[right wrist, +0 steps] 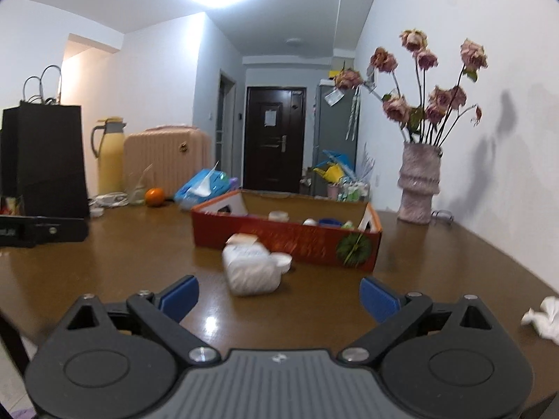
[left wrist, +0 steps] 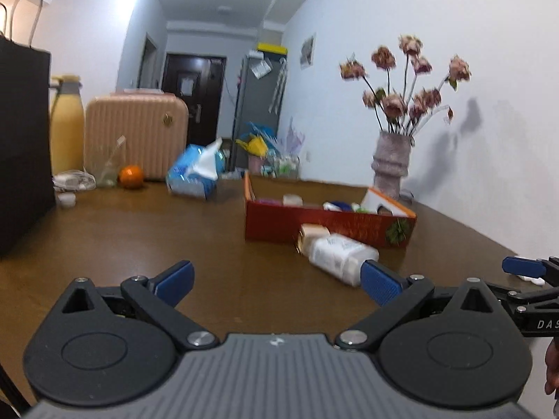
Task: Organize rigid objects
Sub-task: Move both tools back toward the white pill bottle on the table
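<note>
Brown table (right wrist: 104, 279), red box (right wrist: 286, 241), white walls, dark door (right wrist: 274, 139).

A white plastic bottle (right wrist: 249, 269) with a white cap is lying on its side on the brown tabletop (right wrist: 139, 262), just before a red open cardboard box (right wrist: 286, 241). The box is holding several small containers (right wrist: 279, 215).

Bare brown table (right wrist: 104, 279) is lying open ahead of both wide-spread grippers, while a toppled white bottle (right wrist: 249, 269) is blocking the near wall of the red box (right wrist: 279, 241), with a vase (right wrist: 417, 188) standing at its far right.
</note>
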